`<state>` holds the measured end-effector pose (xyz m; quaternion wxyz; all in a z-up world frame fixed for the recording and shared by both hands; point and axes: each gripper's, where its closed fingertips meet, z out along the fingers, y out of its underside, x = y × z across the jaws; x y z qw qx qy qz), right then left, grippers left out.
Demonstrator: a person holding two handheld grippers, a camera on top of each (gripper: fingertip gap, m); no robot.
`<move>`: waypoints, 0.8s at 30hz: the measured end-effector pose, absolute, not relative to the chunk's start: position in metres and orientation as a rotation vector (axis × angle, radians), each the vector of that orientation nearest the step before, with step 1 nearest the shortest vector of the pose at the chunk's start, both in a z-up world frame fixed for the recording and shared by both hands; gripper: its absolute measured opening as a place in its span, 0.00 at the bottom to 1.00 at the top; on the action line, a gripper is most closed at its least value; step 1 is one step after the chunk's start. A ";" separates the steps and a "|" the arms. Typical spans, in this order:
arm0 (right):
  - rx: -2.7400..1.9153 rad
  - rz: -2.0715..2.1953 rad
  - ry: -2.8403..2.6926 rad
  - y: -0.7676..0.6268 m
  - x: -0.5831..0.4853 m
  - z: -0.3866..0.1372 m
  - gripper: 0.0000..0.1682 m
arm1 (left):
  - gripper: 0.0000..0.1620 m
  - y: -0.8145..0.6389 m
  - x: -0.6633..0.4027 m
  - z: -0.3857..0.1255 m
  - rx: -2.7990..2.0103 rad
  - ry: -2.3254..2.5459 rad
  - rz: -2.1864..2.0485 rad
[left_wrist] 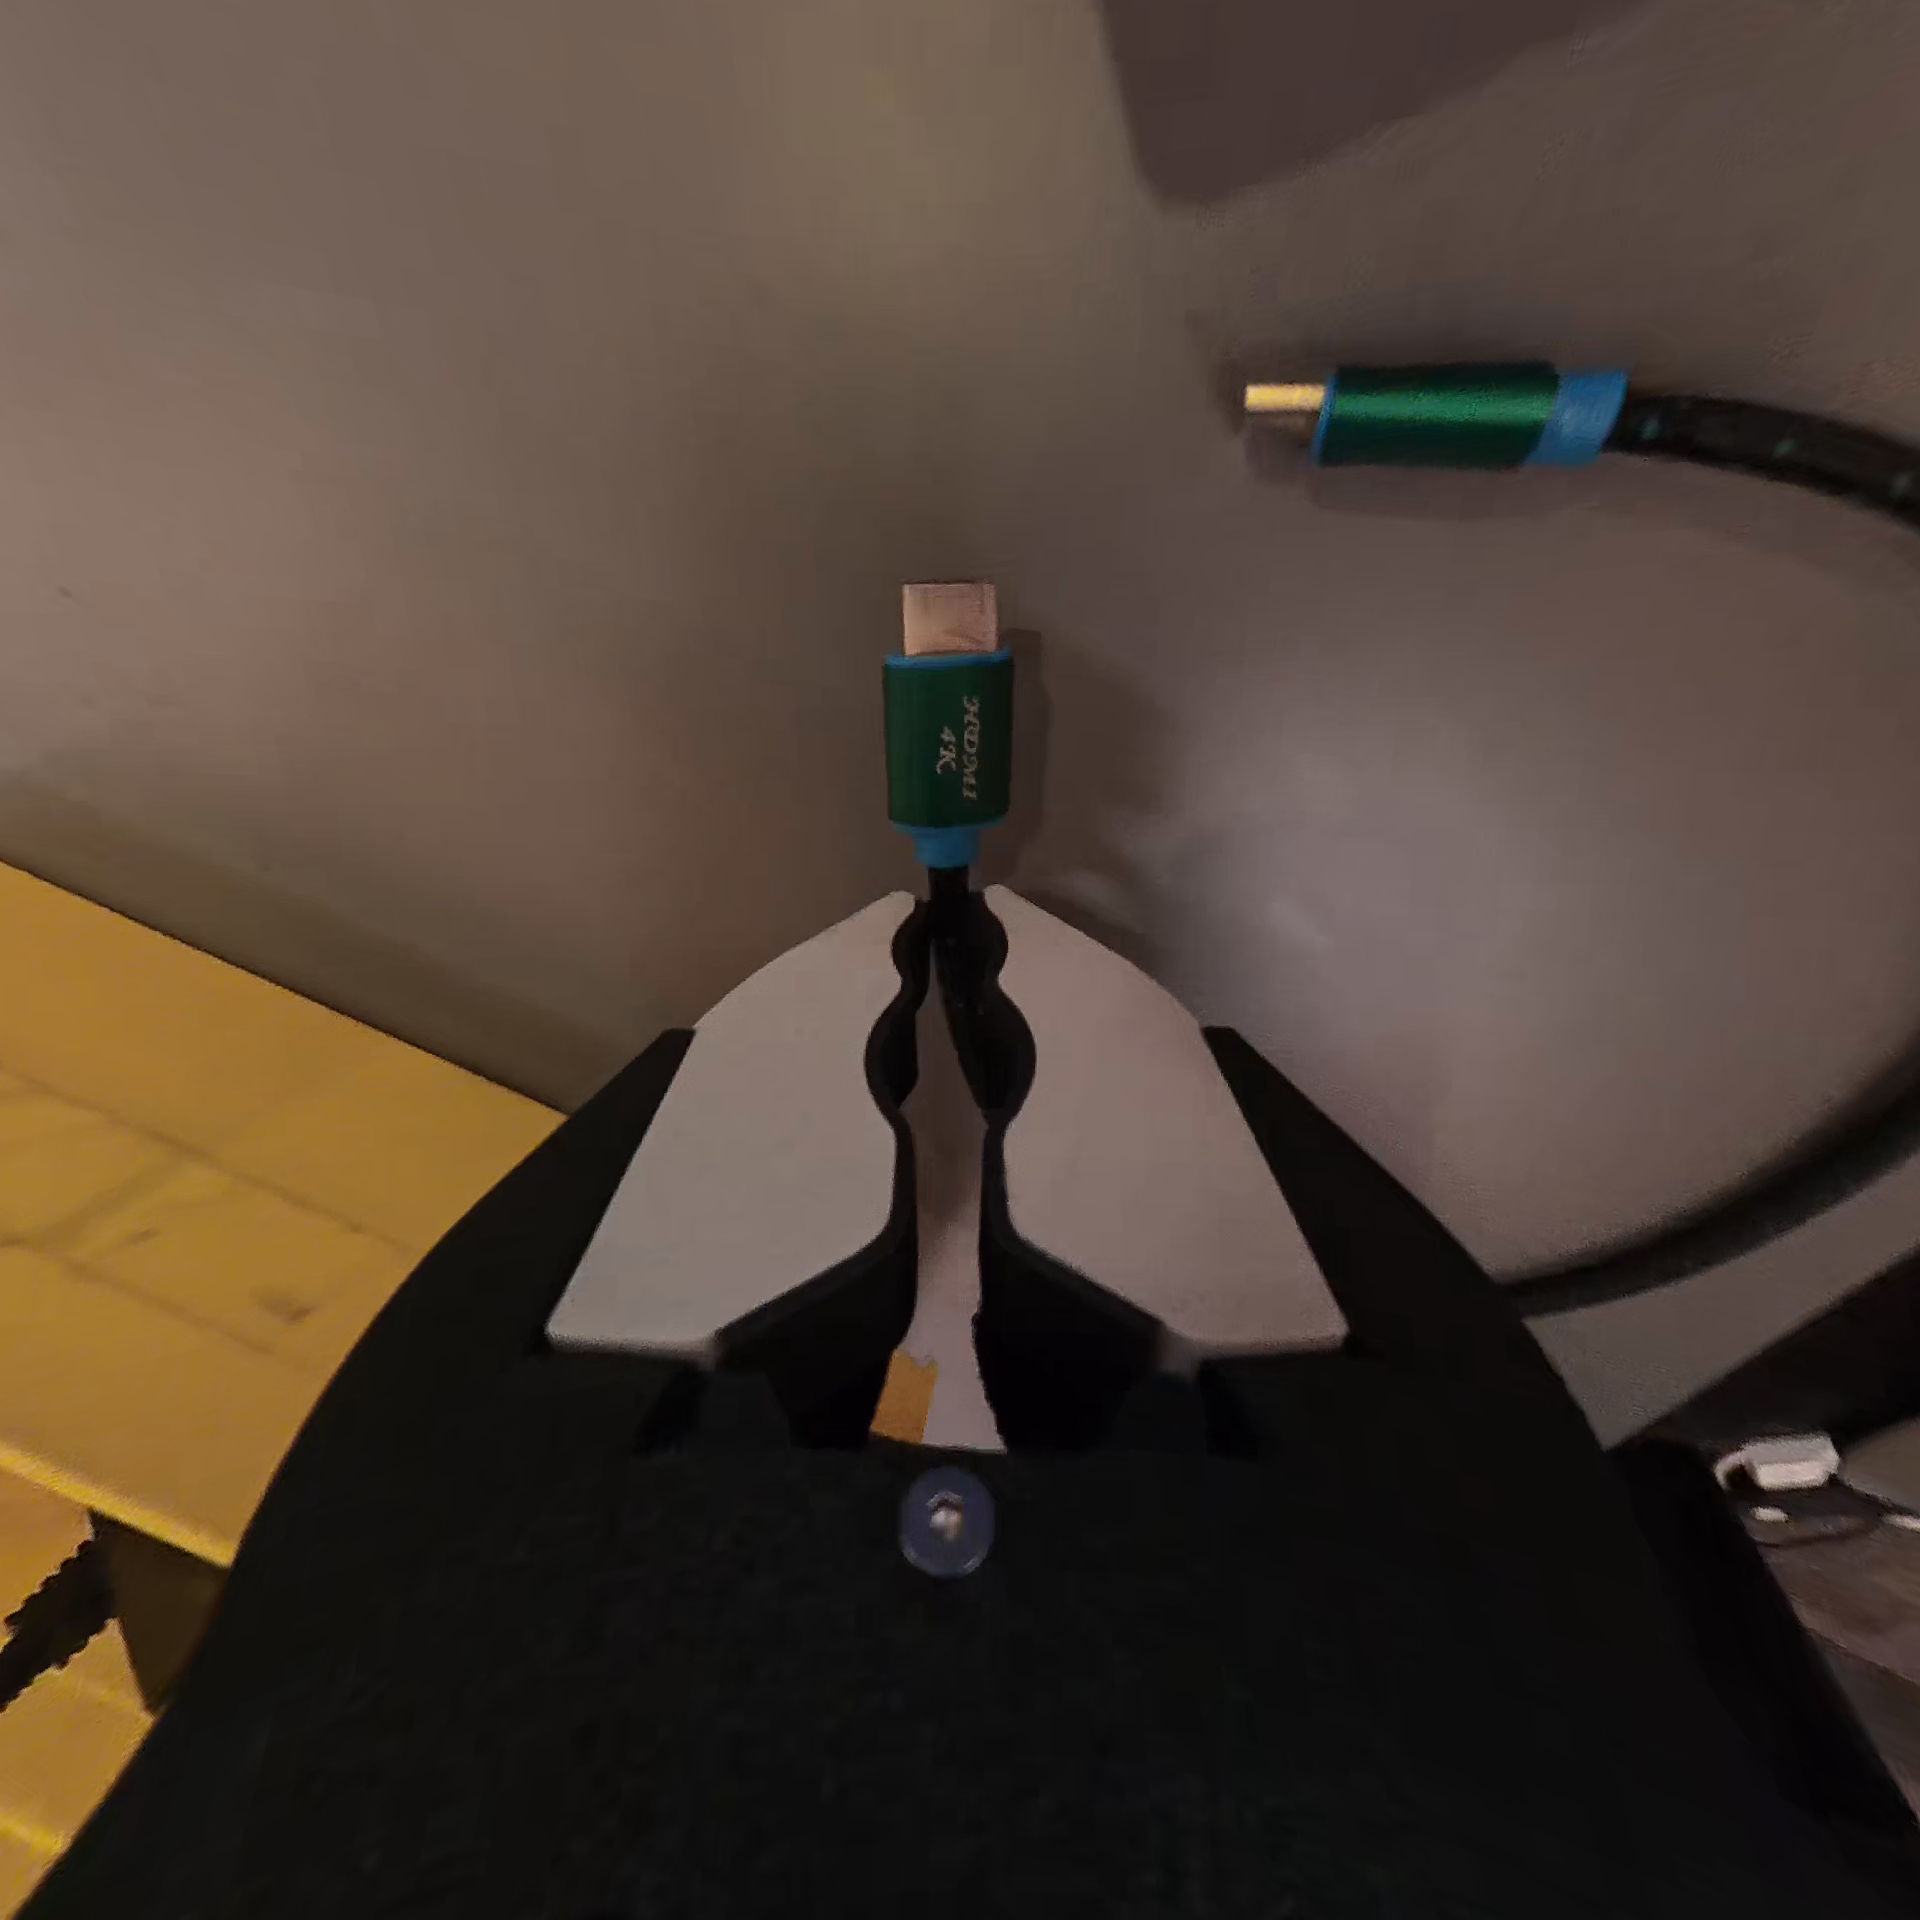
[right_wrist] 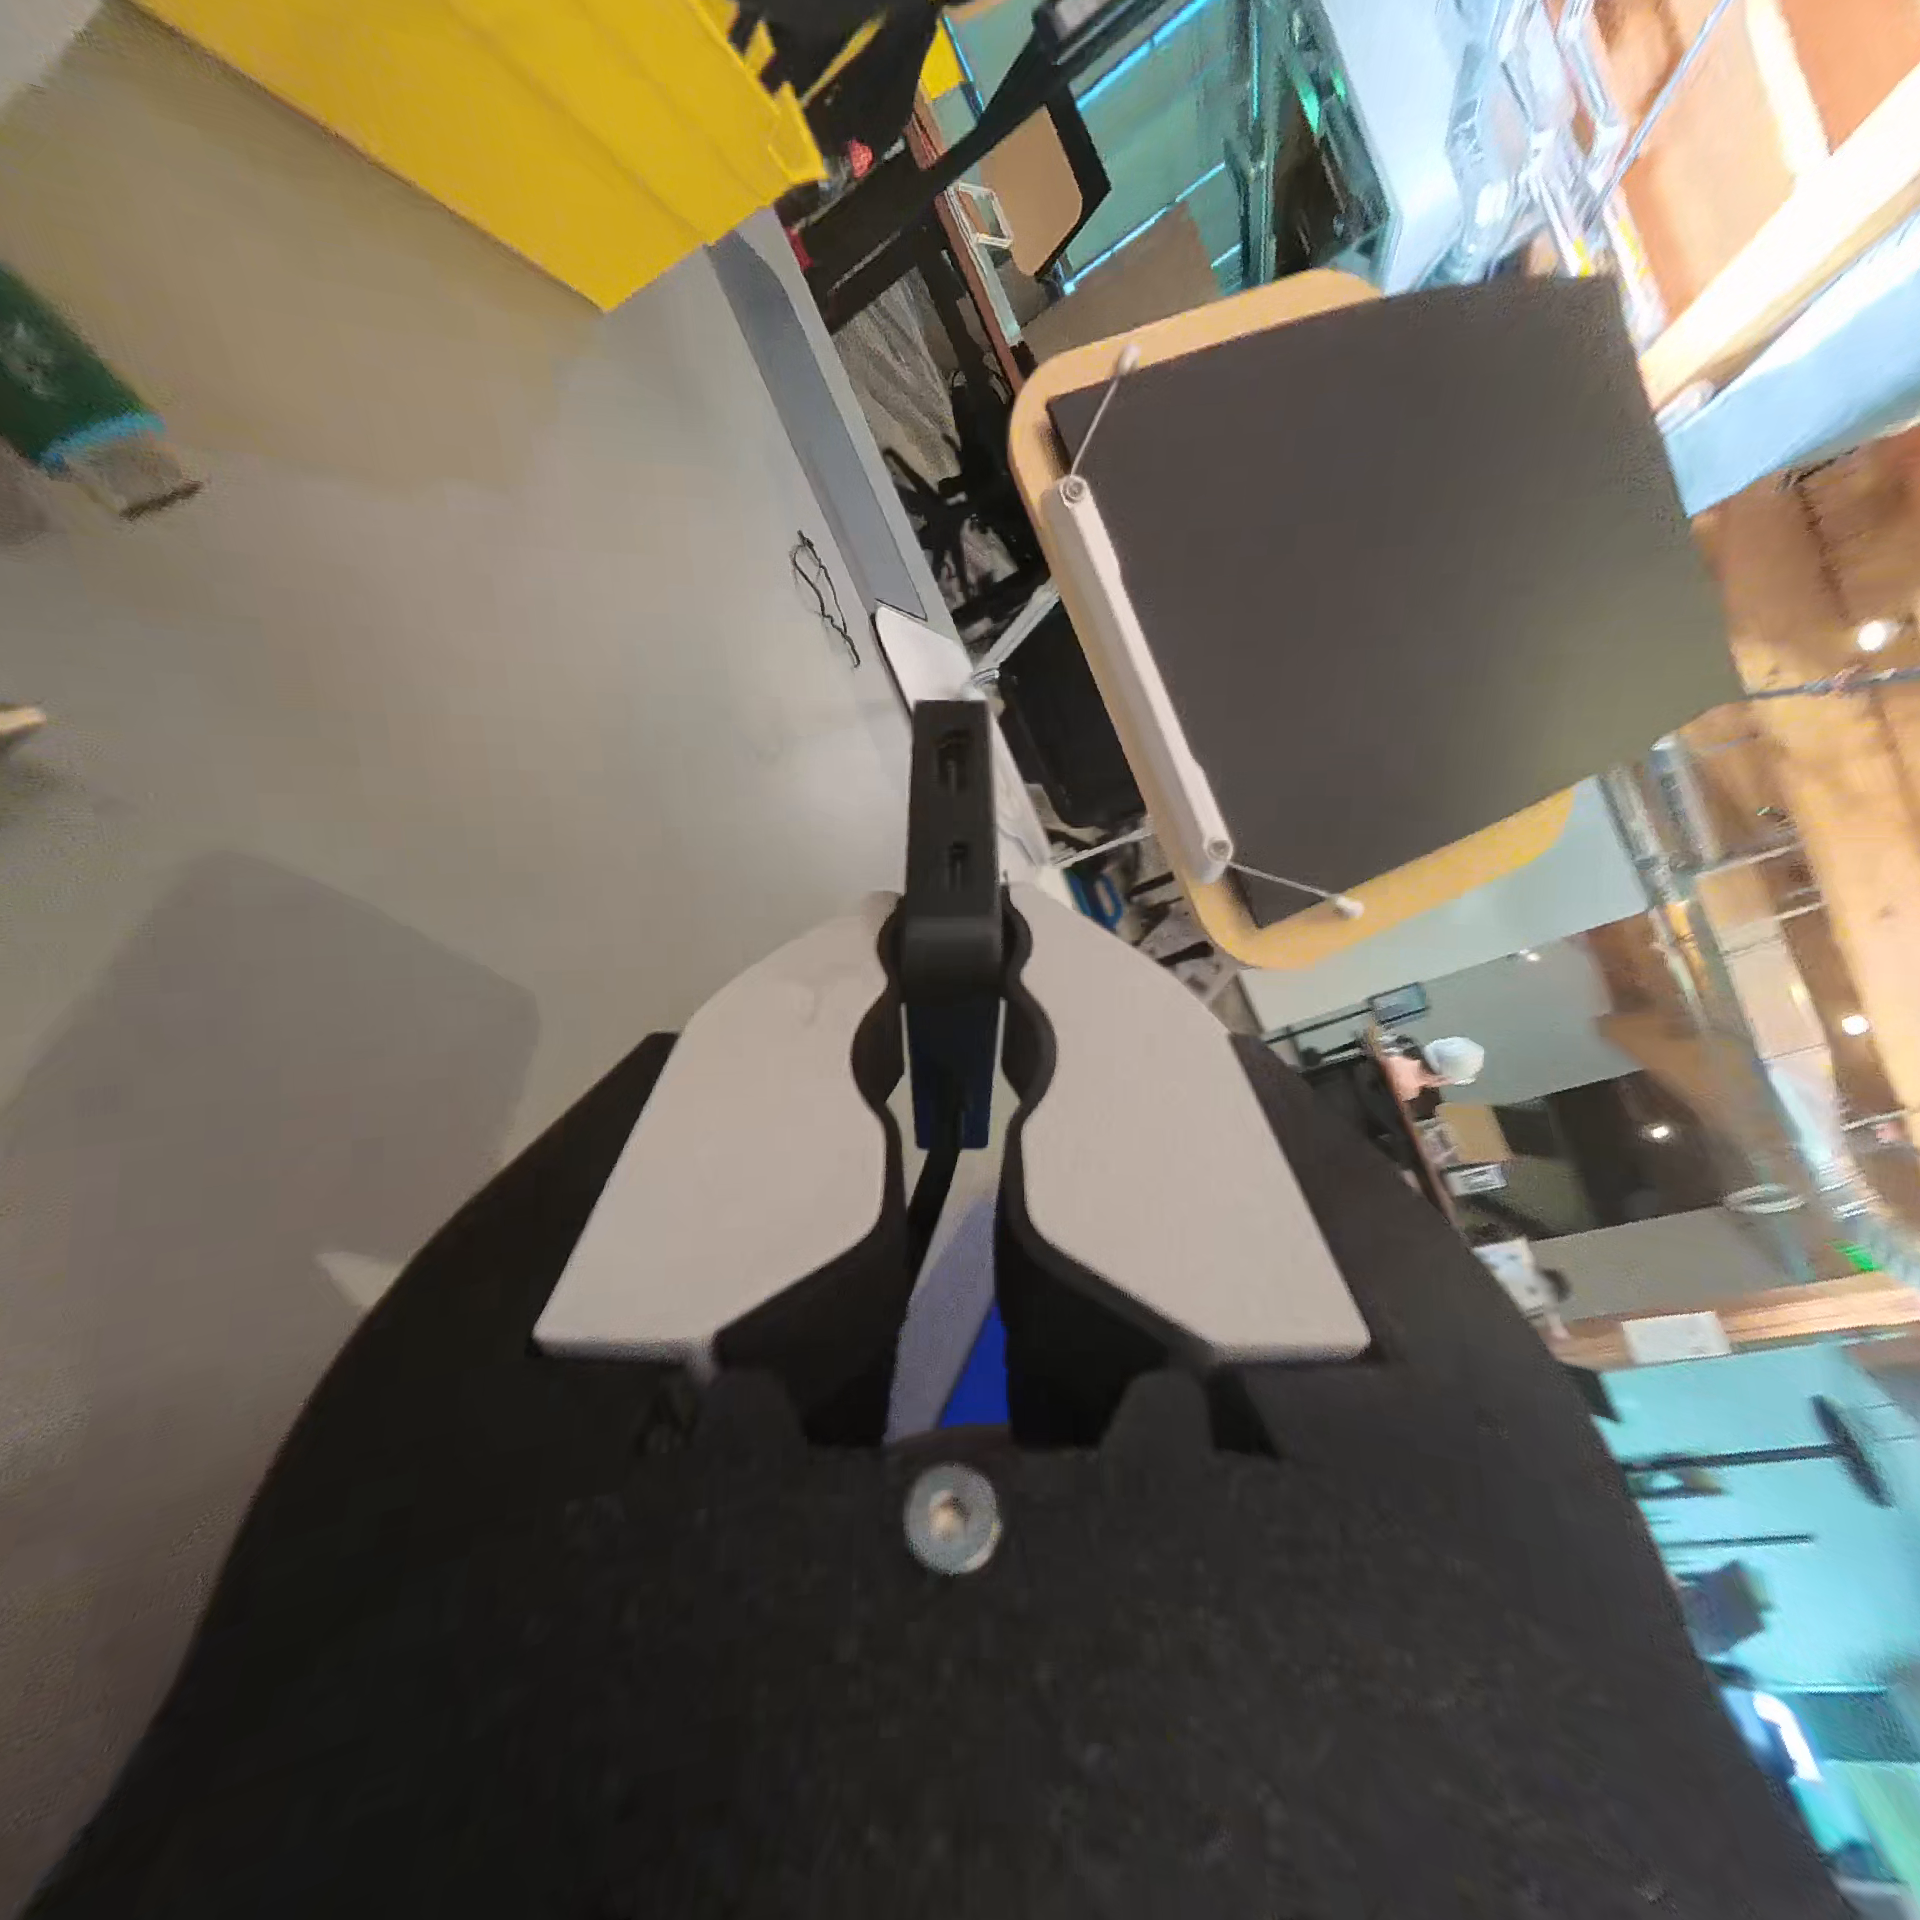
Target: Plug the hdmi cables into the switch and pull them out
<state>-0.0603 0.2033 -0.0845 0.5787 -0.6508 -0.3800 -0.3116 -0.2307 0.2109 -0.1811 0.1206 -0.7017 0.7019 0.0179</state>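
No plug is in the switch right now; can't tell if this is before plugging in or after pulling out.

Left gripper (left_wrist: 948,894): jaws nearly closed, pinching the black cable just behind the green plug (left_wrist: 945,753). Metal tip points forward, free in the air above the grey table (left_wrist: 416,416). Second green plug (left_wrist: 1439,414) lies on the table to the right, well apart, untouched.

Right gripper (right_wrist: 951,914): jaws clamped on the black switch (right_wrist: 950,810), held edge-on. Two slots visible, both look empty.

Next, likely: line up the held plug with a slot.
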 end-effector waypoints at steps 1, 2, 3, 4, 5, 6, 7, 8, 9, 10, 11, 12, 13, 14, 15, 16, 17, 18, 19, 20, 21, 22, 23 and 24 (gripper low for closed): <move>-1.530 -0.715 -0.873 0.203 -0.059 -0.083 0.08 | 0.04 0.209 -0.227 -0.178 -2.042 2.018 0.019; -1.526 -0.721 -0.871 0.203 -0.058 -0.082 0.08 | 0.09 0.207 -0.222 -0.173 -2.042 1.971 -0.024; -1.519 -0.737 -0.880 0.203 -0.057 -0.081 0.08 | 0.14 0.204 -0.217 -0.165 -2.046 1.900 -0.072; -1.510 -0.758 -0.891 0.203 -0.057 -0.081 0.08 | 0.16 0.201 -0.211 -0.156 -2.056 1.811 -0.147; -1.503 -0.774 -0.900 0.202 -0.057 -0.082 0.08 | 0.18 0.192 -0.204 -0.146 -2.075 1.712 -0.270; -1.498 -0.781 -0.907 0.202 -0.057 -0.082 0.08 | 0.19 0.181 -0.196 -0.137 -2.103 1.596 -0.438; -1.498 -0.778 -0.909 0.202 -0.058 -0.083 0.08 | 0.21 0.168 -0.189 -0.130 -2.135 1.463 -0.627; -1.503 -0.773 -0.908 0.202 -0.058 -0.084 0.08 | 0.23 0.154 -0.182 -0.127 -2.163 1.328 -0.805; -1.508 -0.767 -0.906 0.202 -0.057 -0.086 0.08 | 0.24 0.142 -0.178 -0.127 -2.184 1.221 -0.932; -1.511 -0.762 -0.904 0.202 -0.057 -0.086 0.08 | 0.26 0.130 -0.176 -0.133 -2.196 1.160 -0.981; -1.514 -0.759 -0.903 0.202 -0.056 -0.087 0.08 | 0.27 0.121 -0.176 -0.141 -2.201 1.139 -0.960; -1.517 -0.759 -0.903 0.202 -0.055 -0.088 0.08 | 0.31 0.114 -0.175 -0.149 -2.197 1.140 -0.903; -1.516 -0.762 -0.904 0.203 -0.055 -0.088 0.08 | 0.32 0.107 -0.173 -0.155 -2.182 1.151 -0.849; -1.513 -0.763 -0.907 0.203 -0.056 -0.088 0.08 | 0.32 0.102 -0.170 -0.160 -2.170 1.170 -0.804; -1.512 -0.763 -0.910 0.203 -0.056 -0.088 0.08 | 0.32 0.100 -0.168 -0.165 -2.170 1.180 -0.755; -1.512 -0.759 -0.910 0.204 -0.057 -0.088 0.08 | 0.32 0.100 -0.165 -0.170 -2.182 1.175 -0.713; -1.512 -0.754 -0.909 0.204 -0.058 -0.088 0.08 | 0.32 0.101 -0.162 -0.175 -2.205 1.168 -0.693; -1.510 -0.751 -0.909 0.205 -0.059 -0.087 0.08 | 0.30 0.103 -0.160 -0.180 -2.233 1.163 -0.676; -1.508 -0.751 -0.909 0.205 -0.060 -0.086 0.08 | 0.25 0.106 -0.159 -0.185 -2.250 1.165 -0.643; -1.504 -0.751 -0.909 0.205 -0.061 -0.084 0.08 | 0.16 0.110 -0.159 -0.190 -2.252 1.174 -0.600; -1.501 -0.751 -0.909 0.205 -0.061 -0.083 0.08 | 0.12 0.115 -0.160 -0.192 -2.238 1.184 -0.567; -1.498 -0.750 -0.908 0.204 -0.061 -0.082 0.08 | 0.08 0.119 -0.160 -0.192 -2.220 1.200 -0.550; -1.493 -0.749 -0.910 0.203 -0.062 -0.082 0.08 | 0.07 0.120 -0.161 -0.191 -2.216 1.218 -0.562; -1.480 -0.753 -0.915 0.202 -0.063 -0.081 0.08 | 0.05 0.118 -0.162 -0.187 -2.214 1.227 -0.625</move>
